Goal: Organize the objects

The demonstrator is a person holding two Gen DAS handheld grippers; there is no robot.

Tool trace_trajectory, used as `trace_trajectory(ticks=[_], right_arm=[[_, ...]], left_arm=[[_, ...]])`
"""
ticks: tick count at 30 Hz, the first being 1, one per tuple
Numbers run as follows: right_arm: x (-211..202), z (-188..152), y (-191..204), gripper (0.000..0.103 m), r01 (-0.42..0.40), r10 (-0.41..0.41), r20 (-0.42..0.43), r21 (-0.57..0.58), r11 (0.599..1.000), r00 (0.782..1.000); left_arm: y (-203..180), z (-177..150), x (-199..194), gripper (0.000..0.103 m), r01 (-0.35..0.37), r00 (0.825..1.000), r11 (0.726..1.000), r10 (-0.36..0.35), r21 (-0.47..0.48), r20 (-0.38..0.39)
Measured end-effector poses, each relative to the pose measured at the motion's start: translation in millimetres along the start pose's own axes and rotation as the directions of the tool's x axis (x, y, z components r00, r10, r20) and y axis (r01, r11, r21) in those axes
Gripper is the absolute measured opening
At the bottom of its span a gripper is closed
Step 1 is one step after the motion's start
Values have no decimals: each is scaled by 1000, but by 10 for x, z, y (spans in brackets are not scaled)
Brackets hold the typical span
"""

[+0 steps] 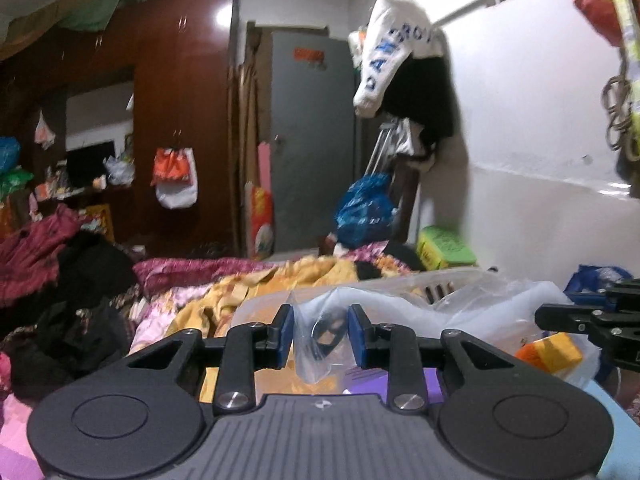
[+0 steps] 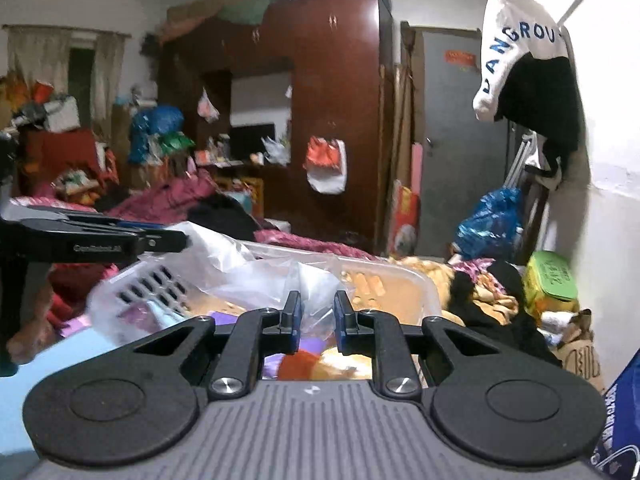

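Note:
A clear plastic bag point(image 1: 320, 344) holding a dark rounded object sits between the fingers of my left gripper point(image 1: 321, 334), whose blue pads are a hand's width apart with the bag film between them. My right gripper point(image 2: 317, 322) has its pads close together around a fold of clear plastic bag point(image 2: 316, 316); I cannot tell if it pinches it. Both hover over a translucent white plastic basket point(image 2: 140, 280) on the bed, which holds purple, orange and yellow items. The right gripper shows at the right edge of the left wrist view point(image 1: 592, 320).
The bed is piled with yellow, pink and maroon bedding point(image 1: 248, 292) and dark clothes point(image 1: 80, 320). A green box point(image 2: 552, 284) and blue bag point(image 2: 492, 220) sit by the white wall. A brown wardrobe point(image 2: 336, 120) and grey door point(image 1: 312, 140) stand behind.

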State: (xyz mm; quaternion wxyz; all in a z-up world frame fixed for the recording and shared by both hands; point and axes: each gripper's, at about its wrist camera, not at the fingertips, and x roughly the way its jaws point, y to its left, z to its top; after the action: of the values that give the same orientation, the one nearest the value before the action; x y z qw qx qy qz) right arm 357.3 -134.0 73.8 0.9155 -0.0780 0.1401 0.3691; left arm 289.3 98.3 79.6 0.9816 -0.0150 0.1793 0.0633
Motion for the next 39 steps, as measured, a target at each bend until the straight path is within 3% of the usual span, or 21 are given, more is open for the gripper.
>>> trace_trajectory(ticks=[2,3,4,6,7,8,9,14,18,20,21,25,28,32,33,38,39], right_arm=[[32,7,3,19,7,-7,-15,1,1000,1000],[52,17,-1,22,18,-18,-26,-2,1000,1000],[56,13,-3,27,39,-39,-34,-3,999,999],[26,10,-31,61,77,-77,-20,3,997,997],[-33,0,-39,70,88,-89,5,9,996,996],[-101,-8,-50,92,90,-91,23,22,996,996],[-168,-6,-61,103,95,-96,38,34,995,995],[-761,-205,-92,103,106,-114,106,79,991,988],[-1352,-709,-120,103,98,-122,138,169,981,983],[-1559,-981,-87,103,106,-126,89,202,974,988],[-1660,-1117,-63,103,95,-113,76,216,972,991],[-1997,-1552,84,103,30,-52,84,237,971,995],[-2012,-1544,214,99,24,-45,110,189,982,993],[-1866,-1537,304,67,-14,2,77,154,988,997],[-1837,-1555,335,64,-20,11,62,151,988,998],[-1752,-1589,421,63,-11,6,40,123,992,999],[-1736,-1588,438,64,4,-8,35,112,994,999]], left_arm=[[-2,-35,51,38,-6,1000,1000,6,21,-30],[-11,-51,61,44,-26,999,999,27,41,-28],[-24,-61,51,56,-49,999,997,50,53,-16],[-6,-72,-36,67,-41,999,998,40,45,16],[18,-74,-116,68,-24,999,999,22,32,39],[39,-76,-209,68,-12,998,1000,11,25,59],[46,-84,-333,68,1,997,1000,-3,22,81],[-97,-411,-1108,85,134,970,987,-149,90,192],[-447,-878,-1375,85,211,961,958,-240,197,139],[-606,-1016,-1340,85,246,960,948,-267,201,87],[-689,-1068,-1304,85,285,951,937,-303,203,60],[-966,-1169,-1089,83,363,930,910,-368,202,-16],[-1078,-1213,-951,79,411,912,896,-406,167,-63],[-1171,-1263,-782,68,455,889,881,-441,128,-126],[-1197,-1283,-725,66,462,884,878,-446,124,-138],[-1247,-1314,-616,59,507,855,856,-484,102,-184],[-1256,-1323,-597,54,510,853,855,-486,101,-191]])
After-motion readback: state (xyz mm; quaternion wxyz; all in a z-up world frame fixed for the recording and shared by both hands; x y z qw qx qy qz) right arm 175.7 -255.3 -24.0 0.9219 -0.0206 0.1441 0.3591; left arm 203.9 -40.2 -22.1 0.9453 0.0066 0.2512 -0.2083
